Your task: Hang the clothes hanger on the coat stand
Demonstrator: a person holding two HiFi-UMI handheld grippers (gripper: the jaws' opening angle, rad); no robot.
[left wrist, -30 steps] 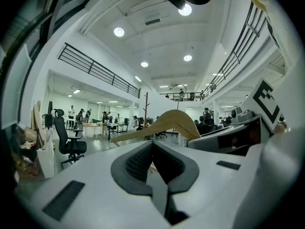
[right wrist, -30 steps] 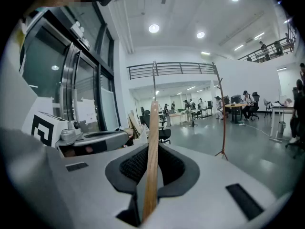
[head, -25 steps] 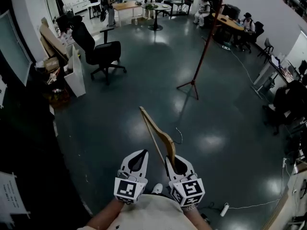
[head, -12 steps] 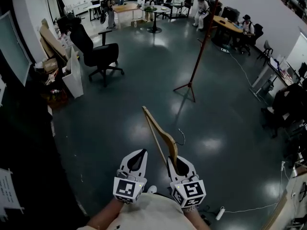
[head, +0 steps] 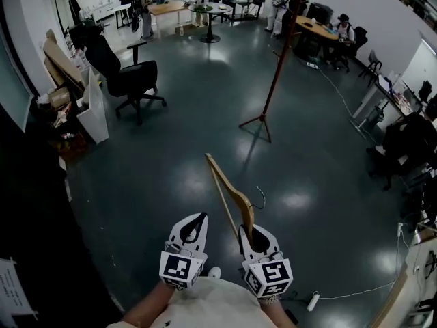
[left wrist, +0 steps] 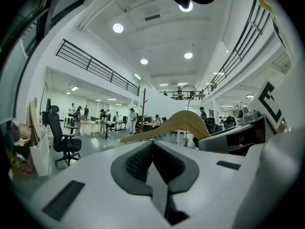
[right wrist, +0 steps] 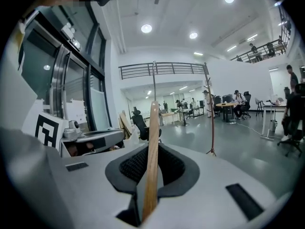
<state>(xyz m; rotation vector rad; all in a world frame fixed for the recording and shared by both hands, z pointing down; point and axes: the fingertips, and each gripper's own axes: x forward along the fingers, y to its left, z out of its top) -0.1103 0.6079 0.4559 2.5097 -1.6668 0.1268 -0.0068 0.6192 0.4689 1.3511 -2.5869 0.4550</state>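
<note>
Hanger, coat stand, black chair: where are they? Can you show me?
hanger (head: 237, 197), head view, on its curved wooden arm.
coat stand (head: 280, 46), head view, partway up its pole.
black chair (head: 134, 79), head view, on its seat.

Dark, glossy floor (head: 171, 176), ceiling lights glinting off it in pale patches. The coat stand (head: 272, 80) is planted on its spread feet out in the open middle, well apart from everything else. Over to the left, a black office chair (head: 123, 74) on its castors, a white panel (head: 93, 108) propped just beside it. Far end, a round table (head: 209, 9). Bottom right, a white power strip (head: 315, 300) lying flat, its cable (head: 362, 291) trailing off right
</note>
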